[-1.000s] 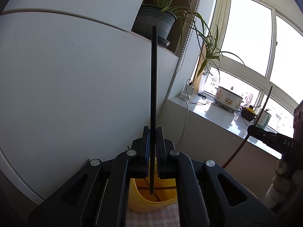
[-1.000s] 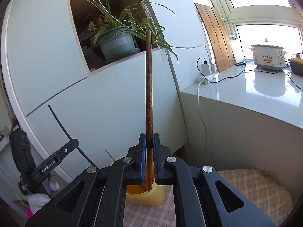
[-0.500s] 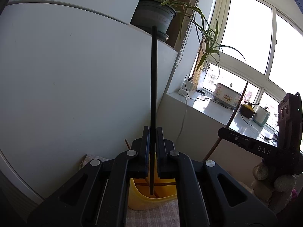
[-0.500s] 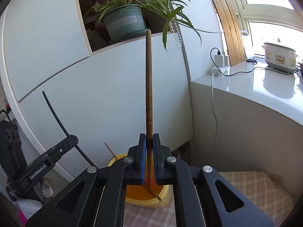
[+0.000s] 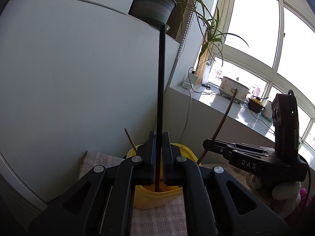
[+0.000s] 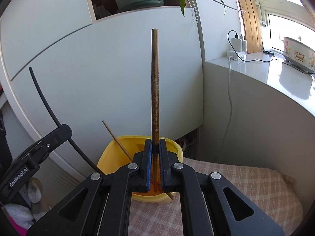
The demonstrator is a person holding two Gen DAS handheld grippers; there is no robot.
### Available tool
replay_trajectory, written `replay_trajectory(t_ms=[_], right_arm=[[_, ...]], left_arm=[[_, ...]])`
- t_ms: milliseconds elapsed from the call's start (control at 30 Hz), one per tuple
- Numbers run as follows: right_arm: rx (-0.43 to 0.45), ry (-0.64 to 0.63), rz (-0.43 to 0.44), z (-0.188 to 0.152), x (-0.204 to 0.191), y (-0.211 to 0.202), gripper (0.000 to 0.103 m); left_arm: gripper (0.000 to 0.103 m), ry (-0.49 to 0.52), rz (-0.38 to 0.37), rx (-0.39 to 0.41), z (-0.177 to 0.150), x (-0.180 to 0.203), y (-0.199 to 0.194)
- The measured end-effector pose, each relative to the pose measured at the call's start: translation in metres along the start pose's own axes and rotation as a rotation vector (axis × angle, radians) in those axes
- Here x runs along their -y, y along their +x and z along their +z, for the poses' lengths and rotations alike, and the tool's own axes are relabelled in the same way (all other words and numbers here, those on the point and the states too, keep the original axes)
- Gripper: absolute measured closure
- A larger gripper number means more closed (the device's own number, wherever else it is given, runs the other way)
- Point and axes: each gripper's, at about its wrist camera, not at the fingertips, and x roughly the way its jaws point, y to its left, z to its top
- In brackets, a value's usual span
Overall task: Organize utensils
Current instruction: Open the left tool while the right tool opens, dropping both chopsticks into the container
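1. Left gripper (image 5: 157,157) is clamped on a black chopstick (image 5: 161,90), its lower tip inside the yellow holder (image 5: 155,198) at 6 o'clock.
2. Right gripper (image 6: 155,163) is clamped on a brown chopstick (image 6: 154,82) over the same holder; next, both likely release.
3. A thin stick (image 6: 118,139) leans toward 10 o'clock; the holder rim is tight, the cabinet (image 6: 98,68) beyond.

My left gripper (image 5: 158,157): matt black plastic, shiny metal pivot pins, clamping a smooth matt black chopstick (image 5: 161,82). My right gripper (image 6: 155,161) has blue pads and holds a brown wooden chopstick (image 6: 154,82) with a rough, speckled finish. Yellow holder (image 6: 110,157): smooth, slightly glossy plastic. Checked cloth (image 6: 246,179): woven, matt. Sill (image 6: 275,74): glossy.
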Motion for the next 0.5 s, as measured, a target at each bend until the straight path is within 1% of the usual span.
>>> replay_trajectory(t_ms=[167, 200, 233, 267, 300, 333, 400, 500], right_arm=[[-0.033, -0.022, -0.007, -0.007, -0.004, 0.005, 0.098], [-0.039, -0.026, -0.009, -0.008, -0.005, 0.005, 0.098], [-0.044, -0.03, -0.014, -0.009, -0.005, 0.006, 0.095], [-0.046, -0.033, -0.02, -0.01, -0.005, 0.006, 0.091], [-0.048, -0.033, -0.024, -0.01, -0.005, 0.006, 0.079], [-0.047, -0.031, -0.022, -0.011, -0.004, 0.005, 0.068], [-0.033, -0.025, -0.022, -0.013, -0.003, 0.001, 0.061], [-0.015, -0.037, -0.038, -0.017, -0.005, -0.009, 0.061]], left_arm=[[0.1, 0.003, 0.002, -0.019, -0.008, 0.001, 0.002], [0.098, 0.004, 0.003, -0.023, -0.009, 0.001, 0.002], [0.09, 0.002, 0.003, -0.026, -0.011, 0.001, 0.002], [0.085, 0.001, 0.002, -0.028, -0.012, 0.001, 0.001], [0.079, 0.001, 0.003, -0.027, -0.013, 0.001, 0.0], [0.078, 0.002, 0.006, -0.026, -0.014, 0.001, -0.001], [0.078, -0.001, 0.007, -0.023, -0.017, 0.002, -0.005], [0.078, -0.001, 0.011, -0.015, -0.02, 0.003, -0.012]])
